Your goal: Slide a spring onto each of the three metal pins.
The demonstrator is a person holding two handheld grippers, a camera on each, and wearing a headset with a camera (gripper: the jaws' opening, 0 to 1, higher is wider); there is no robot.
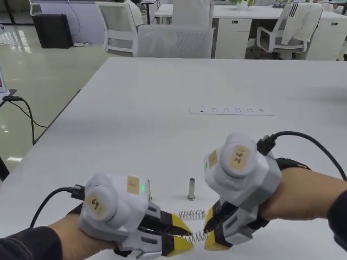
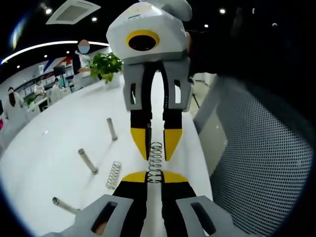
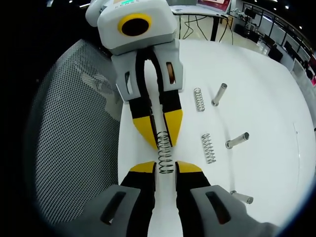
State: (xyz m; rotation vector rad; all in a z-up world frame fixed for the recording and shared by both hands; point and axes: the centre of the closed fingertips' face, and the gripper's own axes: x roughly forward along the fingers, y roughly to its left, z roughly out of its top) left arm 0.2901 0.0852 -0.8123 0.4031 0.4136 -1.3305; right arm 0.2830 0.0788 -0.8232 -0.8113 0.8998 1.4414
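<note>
Facing tip to tip low over the table (image 1: pixel 162 97), the left gripper (image 1: pixel 183 238) and right gripper (image 1: pixel 210 234) are each pinching one end of a spring (image 1: pixel 197 236), jaws nearly closed on it. It is spanning the gap between them, apparently clear of the surface; a pin (image 1: pixel 191 188) is standing just beyond.

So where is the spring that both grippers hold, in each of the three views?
Head view: the spring is at the bottom centre, between the left gripper and the right gripper.
Left gripper view: the spring is near the centre, slightly low, rising from that view's own jaws.
Right gripper view: the spring is near the centre, rising from its own jaws.
Shared landmark: the yellow tips of the grippers, one pair at each end of the spring.
</note>
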